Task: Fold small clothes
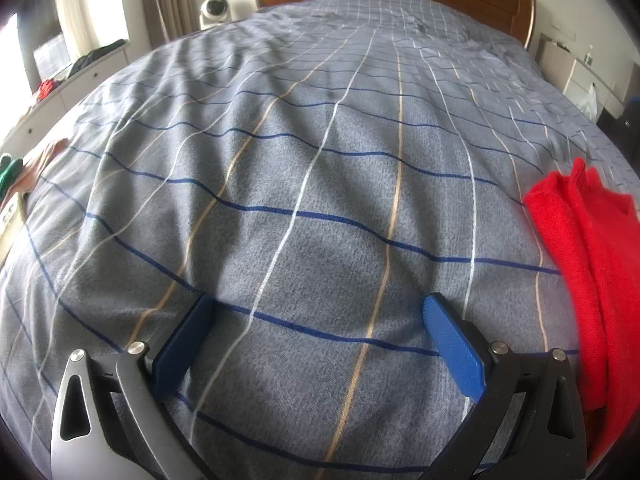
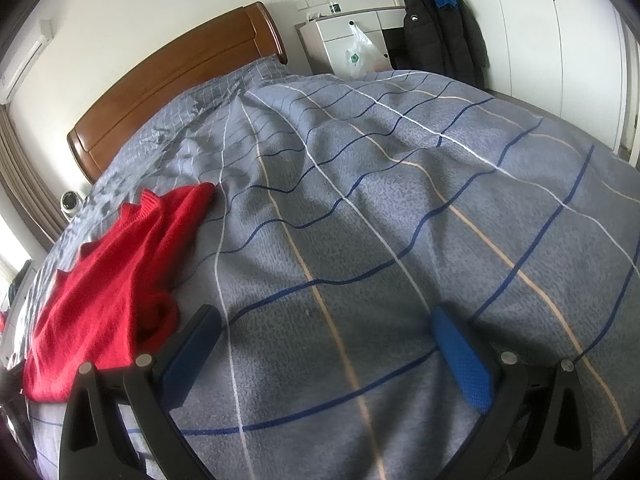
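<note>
A: The quilt [image 1: 320, 208] is looking like matt woven cloth, slightly nubbly. And the sweater [image 2: 108, 292]?

B: It's showing as fuzzy red knit. The headboard [image 2: 172, 80] is gleaming, polished wood.

A: The pads [image 1: 452, 344] are reading as dimpled matt plastic, the screws [image 1: 499, 347] shining like bare metal.

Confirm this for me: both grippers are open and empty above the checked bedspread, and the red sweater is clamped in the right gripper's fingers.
Not quite. The red sweater is not clamped: it lies loose on the checked bedspread, beside the right gripper, whose jaws stand apart with only bedspread between them. The right wrist view shows this. The left gripper is likewise open and empty.
</note>
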Tool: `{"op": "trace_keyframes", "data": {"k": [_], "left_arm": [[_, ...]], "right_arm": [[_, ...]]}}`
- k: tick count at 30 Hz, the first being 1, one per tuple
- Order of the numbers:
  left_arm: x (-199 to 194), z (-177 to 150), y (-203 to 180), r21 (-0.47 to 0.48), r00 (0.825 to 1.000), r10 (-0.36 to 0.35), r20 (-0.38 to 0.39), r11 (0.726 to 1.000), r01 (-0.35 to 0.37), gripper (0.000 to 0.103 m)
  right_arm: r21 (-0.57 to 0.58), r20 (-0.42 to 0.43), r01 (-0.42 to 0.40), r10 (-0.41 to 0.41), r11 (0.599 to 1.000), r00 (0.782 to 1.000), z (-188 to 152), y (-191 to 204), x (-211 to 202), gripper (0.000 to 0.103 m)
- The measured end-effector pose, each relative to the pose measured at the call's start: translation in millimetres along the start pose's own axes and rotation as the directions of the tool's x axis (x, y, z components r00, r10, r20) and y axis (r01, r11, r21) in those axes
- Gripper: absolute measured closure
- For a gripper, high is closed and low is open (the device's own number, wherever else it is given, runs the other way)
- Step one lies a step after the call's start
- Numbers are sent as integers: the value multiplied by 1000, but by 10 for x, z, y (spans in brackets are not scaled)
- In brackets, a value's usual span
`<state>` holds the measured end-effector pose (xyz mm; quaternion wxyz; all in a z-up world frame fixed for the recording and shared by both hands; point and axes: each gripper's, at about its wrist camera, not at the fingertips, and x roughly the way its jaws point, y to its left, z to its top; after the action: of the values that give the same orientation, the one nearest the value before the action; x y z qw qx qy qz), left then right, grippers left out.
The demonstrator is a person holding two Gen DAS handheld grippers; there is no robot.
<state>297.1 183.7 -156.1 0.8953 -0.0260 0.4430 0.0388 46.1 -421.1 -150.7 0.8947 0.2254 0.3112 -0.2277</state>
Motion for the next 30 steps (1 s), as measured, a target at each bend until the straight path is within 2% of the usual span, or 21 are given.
{"op": "trace_keyframes", "data": {"k": [16,19,21,24,26,30], "left_arm": [[47,40,-4,-5,1000,7,-14,1000,-7,0],[-17,66,-17,-54,998,36,-54,998,-39,1],[-243,-69,-67,-99,997,17,-74,995,-25,1],[-719,-463,-253,-78,993,-112,-44,991,109,1],[-1038,-807,-389,-55,980,-197,-9,979,196,1],[-1327,-1267,-513,-38,965,-262,23,964,262,1]], "right_arm": [[57,27,-91,89,994,996,19,-103,-11,0],[58,16,-101,101,993,995,39,-102,-26,0],[58,14,-125,124,990,992,59,-93,-140,0],[6,28,-224,224,975,974,58,29,-358,0],[-32,-36,-301,300,953,953,126,191,-315,1],[-14,-164,-437,429,899,888,380,496,-24,1]]}}
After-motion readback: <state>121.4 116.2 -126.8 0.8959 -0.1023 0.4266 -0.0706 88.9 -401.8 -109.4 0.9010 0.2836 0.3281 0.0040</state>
